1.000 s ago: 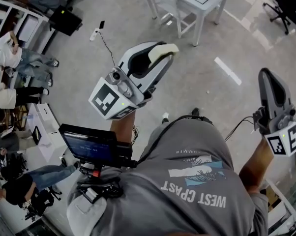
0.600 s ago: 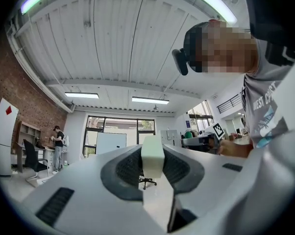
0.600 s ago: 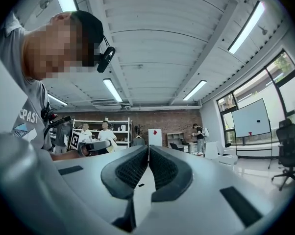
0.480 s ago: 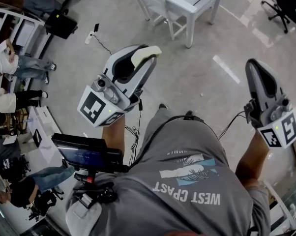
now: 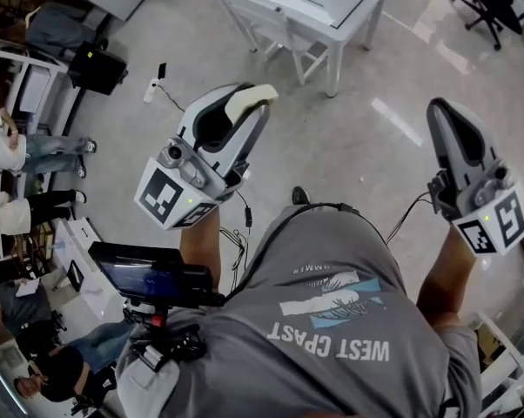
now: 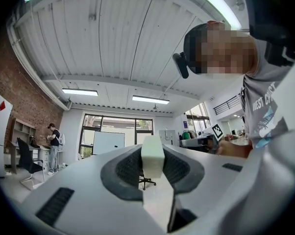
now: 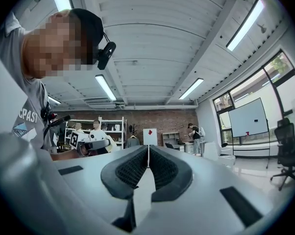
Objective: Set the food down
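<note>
A grey polished floor (image 5: 358,138) is seen from above, with a white table (image 5: 332,3) at the top edge, a black office chair (image 5: 493,3) in the top right corner and white shelving (image 5: 31,64) along the left side. A white ribbed ceiling (image 6: 113,38) is lit by long strip lights (image 6: 150,99), and tall dark-framed windows (image 6: 93,124) are set in the pale far wall, with a whiteboard (image 6: 108,143) stood before them. At the other end a red brick wall (image 7: 162,119) is shown, with a white open rack (image 7: 119,131) placed against it.
</note>
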A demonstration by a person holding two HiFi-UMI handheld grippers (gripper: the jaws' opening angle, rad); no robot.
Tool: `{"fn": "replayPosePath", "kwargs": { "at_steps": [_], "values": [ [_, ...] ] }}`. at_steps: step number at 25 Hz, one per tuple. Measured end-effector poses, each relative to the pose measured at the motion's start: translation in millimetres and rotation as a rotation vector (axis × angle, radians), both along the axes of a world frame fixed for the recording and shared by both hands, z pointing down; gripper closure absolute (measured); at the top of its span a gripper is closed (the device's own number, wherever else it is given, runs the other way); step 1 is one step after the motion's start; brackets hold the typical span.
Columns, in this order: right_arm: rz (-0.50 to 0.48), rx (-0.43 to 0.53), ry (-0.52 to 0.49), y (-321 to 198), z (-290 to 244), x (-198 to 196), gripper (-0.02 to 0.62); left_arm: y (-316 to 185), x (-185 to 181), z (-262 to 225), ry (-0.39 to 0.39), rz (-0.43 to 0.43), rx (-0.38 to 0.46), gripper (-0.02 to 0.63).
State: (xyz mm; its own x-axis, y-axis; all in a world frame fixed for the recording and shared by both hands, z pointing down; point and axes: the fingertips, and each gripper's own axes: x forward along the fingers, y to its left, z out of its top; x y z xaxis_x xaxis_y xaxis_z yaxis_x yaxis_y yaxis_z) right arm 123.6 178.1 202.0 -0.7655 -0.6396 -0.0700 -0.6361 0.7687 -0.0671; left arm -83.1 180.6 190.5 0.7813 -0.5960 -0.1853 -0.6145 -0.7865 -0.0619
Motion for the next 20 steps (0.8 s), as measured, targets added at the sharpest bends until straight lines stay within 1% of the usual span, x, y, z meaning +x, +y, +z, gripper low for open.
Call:
{"fn": "replayPosePath", "kwargs": {
  "at_steps": [6, 10, 15, 20],
  "values": [
    [0.029, 0.009, 0.015, -35, -5, -32, 0.588, -39, -33, -4, 0.007, 0.032, 0.002, 0.502],
    [0.046, 0.024, 0.030, -56, -11, -44, 0.588, -61, -45, -3, 0.011, 0.052, 0.005, 0.502],
    [0.029, 0.017, 0.048, -86, -6, -40, 0.588, -91, -39, 5, 0.023, 0.043, -0.007, 0.502],
    [-0.012, 0.012, 0.041, -136, -7, -24, 0.588, -132, -25, 1, 0.030, -0.009, 0.002, 0.502]
  ]
}}
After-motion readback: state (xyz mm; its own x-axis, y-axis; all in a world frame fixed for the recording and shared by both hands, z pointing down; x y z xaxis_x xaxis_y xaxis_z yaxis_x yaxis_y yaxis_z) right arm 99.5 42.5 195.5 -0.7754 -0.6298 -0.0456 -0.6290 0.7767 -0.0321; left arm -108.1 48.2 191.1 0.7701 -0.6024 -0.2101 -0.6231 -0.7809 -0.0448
